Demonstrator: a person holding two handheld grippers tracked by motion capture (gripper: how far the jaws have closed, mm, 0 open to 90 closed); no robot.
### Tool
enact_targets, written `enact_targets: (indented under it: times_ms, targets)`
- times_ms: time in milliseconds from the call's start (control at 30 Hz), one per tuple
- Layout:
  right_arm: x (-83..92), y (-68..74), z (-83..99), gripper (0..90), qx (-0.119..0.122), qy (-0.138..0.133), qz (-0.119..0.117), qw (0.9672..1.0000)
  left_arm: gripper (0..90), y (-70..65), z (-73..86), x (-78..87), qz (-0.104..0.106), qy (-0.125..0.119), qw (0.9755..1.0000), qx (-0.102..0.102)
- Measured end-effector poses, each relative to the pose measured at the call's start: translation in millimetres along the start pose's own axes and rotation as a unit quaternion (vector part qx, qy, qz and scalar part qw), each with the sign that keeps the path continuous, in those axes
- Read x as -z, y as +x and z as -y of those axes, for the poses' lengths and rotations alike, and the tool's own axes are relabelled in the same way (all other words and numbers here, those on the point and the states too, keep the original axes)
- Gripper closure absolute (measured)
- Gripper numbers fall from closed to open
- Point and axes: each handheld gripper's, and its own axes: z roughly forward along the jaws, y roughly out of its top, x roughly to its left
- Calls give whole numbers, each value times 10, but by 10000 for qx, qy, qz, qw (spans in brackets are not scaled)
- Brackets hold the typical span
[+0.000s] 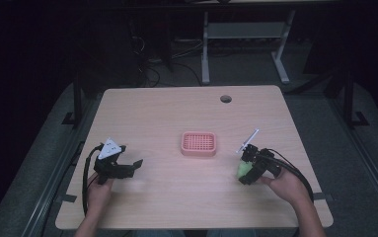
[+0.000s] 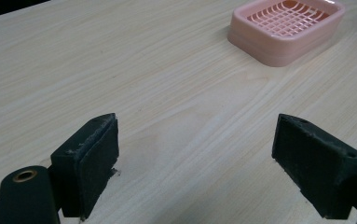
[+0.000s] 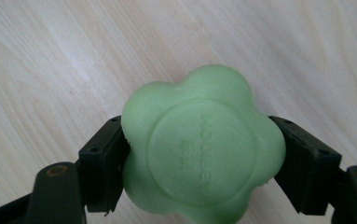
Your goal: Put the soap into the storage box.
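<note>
A: Soap (image 3: 199, 149) is clamped between the jaws of the right hand-held gripper (image 3: 199, 154), flower-shaped, green, embossed face turned to the camera. In the high view it is seen at the right of the worktop (image 1: 167, 113), well apart from the pink soap dish (image 1: 199, 143).

B: Step in hand?

A: Judged as grasp done, carry not yet made. The soap is held near the worktop surface; whether it is lifted clear or touching cannot be told from the right gripper view.

B: Left side?

A: Left hand-held gripper (image 2: 197, 163) is held with jaws wide apart, nothing between them, low over bare wood at the left. The dish is seen ahead of it, at the top right of its view.

B: Next move?

A: Probably a lift and a carry leftward to the dish, then a release over the slotted grid. A level drop is called for, since the lobed edge could catch on the rim.

B: Anything unclear?

A: Embossed lettering on the soap is too faint to be read. The soap's underside is hidden. The dish's far corner is cut off in the left gripper view. The room beyond the worktop is too dark to be made out.
</note>
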Motion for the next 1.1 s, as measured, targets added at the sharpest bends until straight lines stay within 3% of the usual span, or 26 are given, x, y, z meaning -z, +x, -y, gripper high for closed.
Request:
enact_targets:
  times_ms: [400,1100]
  targets:
    - [41,-131,-211,255,11,-49,-195,9998,144,4,-1,4,14,7,10000,20]
    - [112,-210,-662,255,203,-6,-221,9995,144,12,2,5,25,-16,10000,82]
